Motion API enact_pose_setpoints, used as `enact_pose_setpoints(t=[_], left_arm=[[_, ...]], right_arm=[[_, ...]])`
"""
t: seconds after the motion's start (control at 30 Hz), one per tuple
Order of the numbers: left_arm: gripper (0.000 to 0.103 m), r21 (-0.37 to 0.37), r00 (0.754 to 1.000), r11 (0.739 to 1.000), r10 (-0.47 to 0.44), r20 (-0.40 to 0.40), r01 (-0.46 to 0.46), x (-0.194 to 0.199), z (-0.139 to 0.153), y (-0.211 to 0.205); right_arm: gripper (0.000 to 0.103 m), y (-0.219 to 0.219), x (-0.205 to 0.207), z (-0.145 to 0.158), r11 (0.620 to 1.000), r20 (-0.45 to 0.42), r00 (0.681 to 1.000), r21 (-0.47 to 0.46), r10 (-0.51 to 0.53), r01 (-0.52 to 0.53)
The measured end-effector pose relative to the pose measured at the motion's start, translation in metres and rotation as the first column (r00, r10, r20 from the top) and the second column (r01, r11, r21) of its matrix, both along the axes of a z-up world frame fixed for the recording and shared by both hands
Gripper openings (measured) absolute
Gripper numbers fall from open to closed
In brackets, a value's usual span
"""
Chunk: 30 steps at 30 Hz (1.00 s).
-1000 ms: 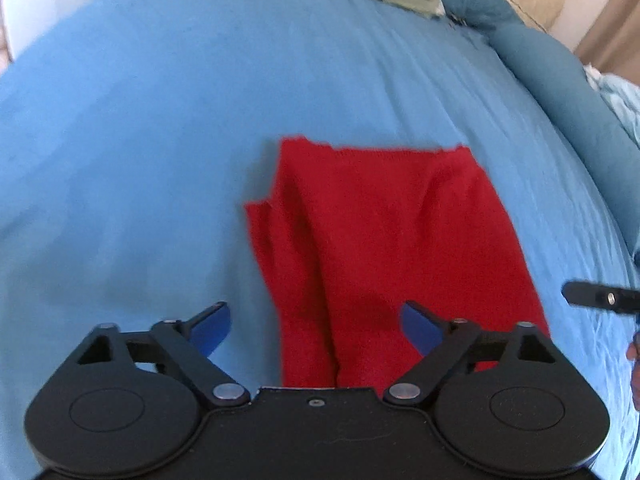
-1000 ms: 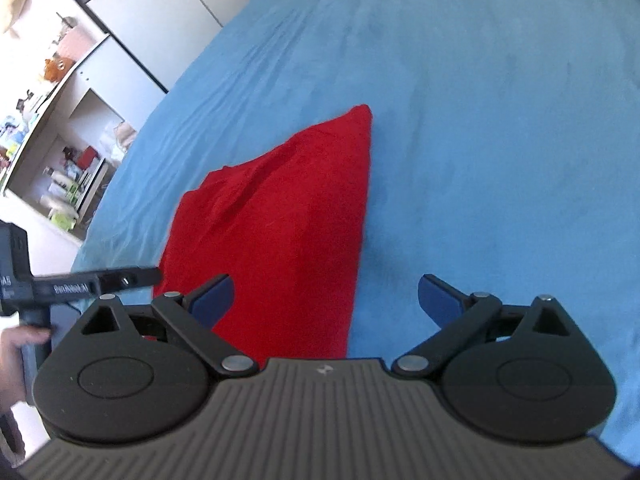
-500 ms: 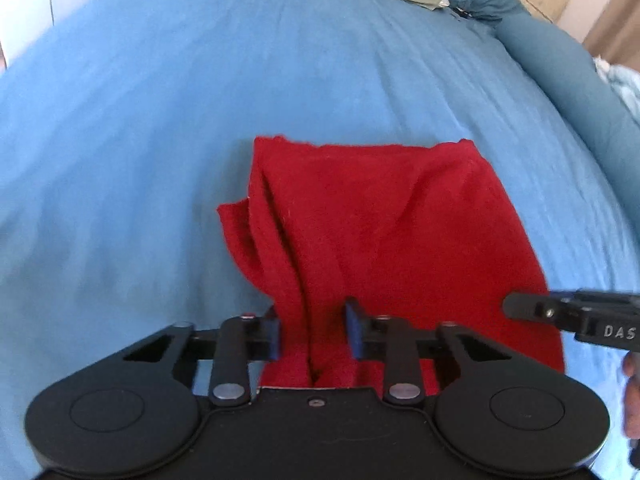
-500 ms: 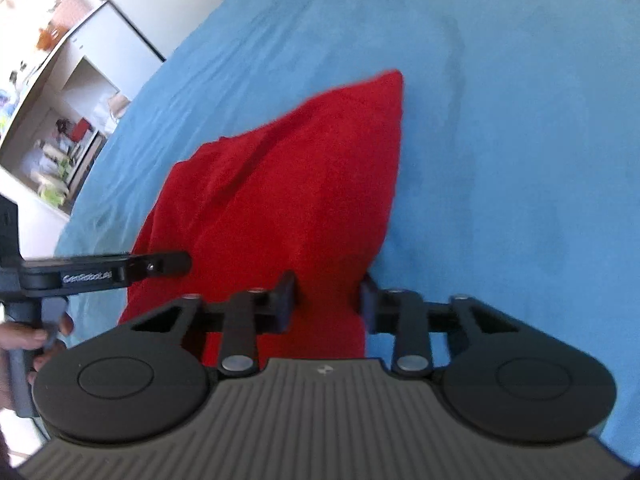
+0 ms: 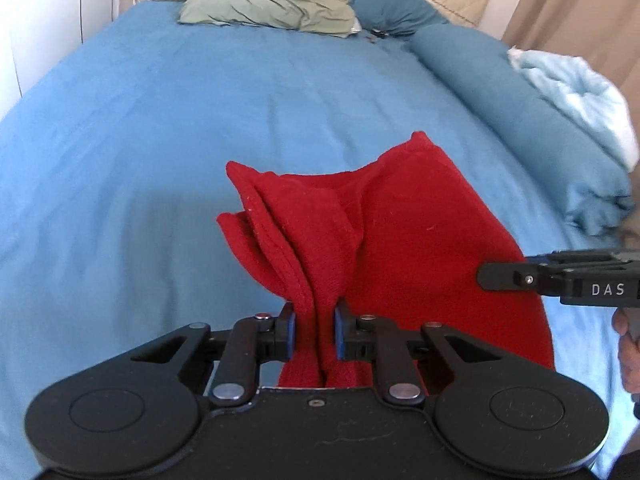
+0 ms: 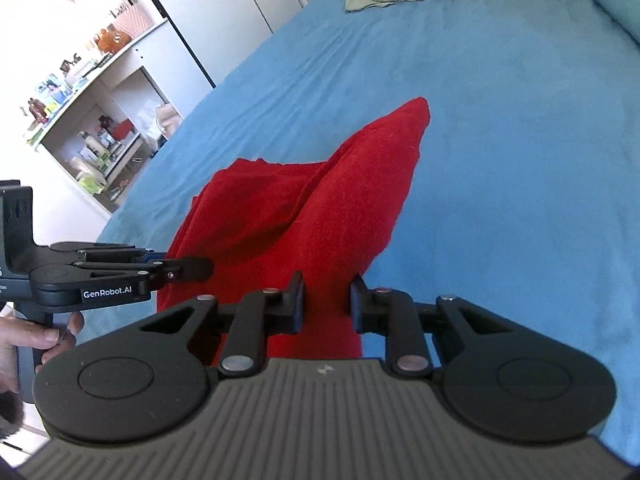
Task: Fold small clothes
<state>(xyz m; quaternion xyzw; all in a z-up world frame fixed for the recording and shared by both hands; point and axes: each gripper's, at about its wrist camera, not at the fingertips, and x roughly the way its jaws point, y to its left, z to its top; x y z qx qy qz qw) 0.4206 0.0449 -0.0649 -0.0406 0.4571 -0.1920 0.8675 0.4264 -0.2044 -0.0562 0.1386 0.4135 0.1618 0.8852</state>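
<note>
A small red garment [image 5: 400, 232] hangs over the blue bed, lifted at its near edge and bunched in folds. My left gripper [image 5: 314, 332] is shut on its near left corner. My right gripper [image 6: 326, 304] is shut on the near right corner of the garment [image 6: 340, 208]. The right gripper also shows in the left wrist view [image 5: 560, 280] at the right edge. The left gripper shows in the right wrist view [image 6: 120, 276] at the left. The far corners of the garment point up and away.
The blue bedsheet [image 5: 160, 120] spreads all around. A green pillow [image 5: 272, 12] and a teal pillow [image 5: 392, 4] lie at the head. A rolled teal duvet [image 5: 520, 112] runs along the right side. White shelves with clutter [image 6: 92, 120] stand left of the bed.
Both grippers closed from wide open onto the near edge of the red garment, then lifted it off the sheet. It lay flat before and now hangs bunched.
</note>
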Motion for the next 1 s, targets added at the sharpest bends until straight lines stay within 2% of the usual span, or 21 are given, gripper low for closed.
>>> enact_pose_setpoints(t=[0.13, 0.27, 0.43, 0.57, 0.67, 0.77, 0.83, 0.9, 1.0], left_arm=[[0.019, -0.023, 0.999, 1.000, -0.005, -0.031, 0.004, -0.040, -0.007, -0.021], [0.019, -0.042, 0.994, 0.999, 0.002, -0.109, -0.006, -0.055, -0.038, -0.044], [0.019, 0.030, 0.996, 0.999, 0.017, -0.084, -0.015, -0.070, -0.062, -0.060], [0.020, 0.060, 0.998, 0.998, 0.008, -0.067, -0.004, -0.071, -0.069, -0.062], [0.023, 0.088, 0.998, 0.996, -0.009, -0.057, 0.014, -0.071, -0.071, -0.070], [0.047, 0.126, 1.000, 0.992, -0.002, -0.029, 0.005, -0.074, -0.061, -0.067], [0.079, 0.164, 0.999, 0.986, 0.006, 0.032, -0.011, -0.080, -0.054, -0.066], [0.084, 0.188, 0.997, 0.981, 0.021, 0.078, -0.036, -0.082, -0.049, -0.064], [0.084, 0.204, 0.997, 0.977, 0.050, 0.065, -0.062, -0.080, -0.059, -0.055]], right_arm=[[0.037, -0.023, -0.049, -0.001, 1.000, -0.030, 0.999, -0.015, -0.025, 0.024], [0.037, -0.040, -0.080, -0.031, 0.998, -0.082, 0.995, -0.033, -0.061, 0.058], [0.037, -0.058, -0.099, -0.074, 0.994, -0.104, 0.989, -0.025, -0.106, 0.103], [0.038, -0.074, -0.104, -0.095, 0.990, -0.122, 0.983, 0.020, -0.138, 0.141], [0.041, -0.075, -0.105, -0.100, 0.991, -0.118, 0.985, 0.010, -0.129, 0.131], [0.055, -0.069, -0.106, -0.087, 0.991, -0.096, 0.987, -0.009, -0.132, 0.131], [0.082, -0.069, -0.112, -0.076, 0.991, -0.060, 0.989, -0.026, -0.136, 0.135], [0.087, -0.069, -0.118, -0.069, 0.988, -0.030, 0.989, -0.054, -0.144, 0.142], [0.087, -0.072, -0.119, -0.075, 0.982, -0.031, 0.986, -0.104, -0.162, 0.158]])
